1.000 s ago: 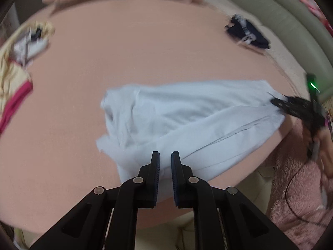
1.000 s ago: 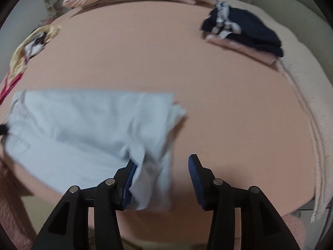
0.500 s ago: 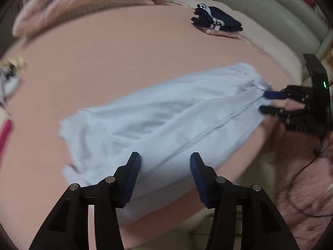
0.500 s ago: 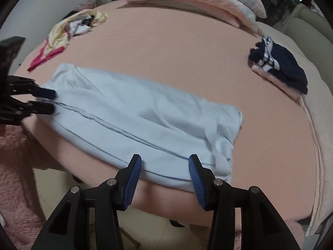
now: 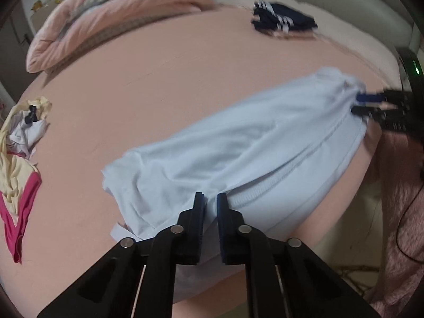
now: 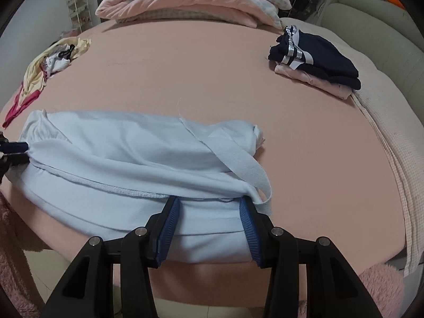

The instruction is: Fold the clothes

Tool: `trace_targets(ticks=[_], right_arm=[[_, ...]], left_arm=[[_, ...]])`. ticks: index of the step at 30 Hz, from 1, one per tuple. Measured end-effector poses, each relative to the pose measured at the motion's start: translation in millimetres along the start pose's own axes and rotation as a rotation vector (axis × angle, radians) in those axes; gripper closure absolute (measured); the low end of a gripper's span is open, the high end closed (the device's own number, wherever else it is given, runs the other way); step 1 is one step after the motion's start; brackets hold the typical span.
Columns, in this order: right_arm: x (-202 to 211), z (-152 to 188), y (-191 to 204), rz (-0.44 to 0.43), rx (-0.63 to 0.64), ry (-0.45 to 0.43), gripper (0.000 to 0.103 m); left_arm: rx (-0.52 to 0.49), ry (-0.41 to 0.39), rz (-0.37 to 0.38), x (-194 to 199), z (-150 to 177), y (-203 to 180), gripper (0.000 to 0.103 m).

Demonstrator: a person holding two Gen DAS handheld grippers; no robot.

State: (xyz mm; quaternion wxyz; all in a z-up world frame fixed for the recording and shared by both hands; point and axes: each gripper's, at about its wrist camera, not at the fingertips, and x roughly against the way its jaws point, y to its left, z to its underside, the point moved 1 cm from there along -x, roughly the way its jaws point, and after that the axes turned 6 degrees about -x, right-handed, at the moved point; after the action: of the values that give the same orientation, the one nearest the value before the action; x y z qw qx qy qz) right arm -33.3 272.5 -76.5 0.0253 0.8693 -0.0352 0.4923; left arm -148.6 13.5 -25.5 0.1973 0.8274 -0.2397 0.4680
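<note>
Pale blue garment (image 6: 127, 164) spread along near edge of pink bed (image 6: 198, 74), partly folded. Left gripper (image 5: 210, 204) nearly closed, pinching cloth near one end. Right gripper (image 6: 209, 209) about half open, fingers (image 6: 169, 220) straddling the garment's folded edge at the other end, not pinching. Folded navy clothes (image 6: 318, 53) well apart, far side.

A home bedroom: a bed (image 6: 212, 74) under a peach sheet, a folded quilt (image 6: 190, 0) at its head, loose clothes (image 6: 53, 63) lying about.
</note>
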Motion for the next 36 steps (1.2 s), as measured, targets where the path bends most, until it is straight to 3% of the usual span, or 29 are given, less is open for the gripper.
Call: trace_targets(ticks=[6,11,18,23,28,33,36], right_arm=[[47.5,-11.2,9.1,-0.110,-0.008,-0.076,0.055],[50.9,-43.7,16.6,-0.179,-0.019,-0.096,0.055],[21.8,-67.7,37.8,-0.141,-0.006,-0.027,0.055],[21.4,-55.9,45.9,-0.205,-0.008,-0.011,0.055],[19.0,-39.7,35.3,-0.138,-0.020,-0.009,0.055],[15.3,-22.4,-1.9,-0.152,-0.169,-0.001,0.055],[8.8,-12.1,-18.1,-0.171,-0.229,0.017,0.055]], left_arm=[[0.056,-0.083,0.006,38.3,6.3,11.1,0.099],[0.009,-0.036,0.023,47.2,27.1,-1.0,0.100],[-0.019,0.018,-0.009,28.8,26.7,-10.2,0.099],[-0.090,0.052,0.004,14.9,13.1,-23.0,0.097],[-0.132,0.069,0.001,-1.7,0.0,-37.3,0.095],[-0.154,0.102,-0.003,-6.8,-2.0,-44.4,0.093],[-0.137,0.111,-0.004,-5.3,-2.2,-44.0,0.086]])
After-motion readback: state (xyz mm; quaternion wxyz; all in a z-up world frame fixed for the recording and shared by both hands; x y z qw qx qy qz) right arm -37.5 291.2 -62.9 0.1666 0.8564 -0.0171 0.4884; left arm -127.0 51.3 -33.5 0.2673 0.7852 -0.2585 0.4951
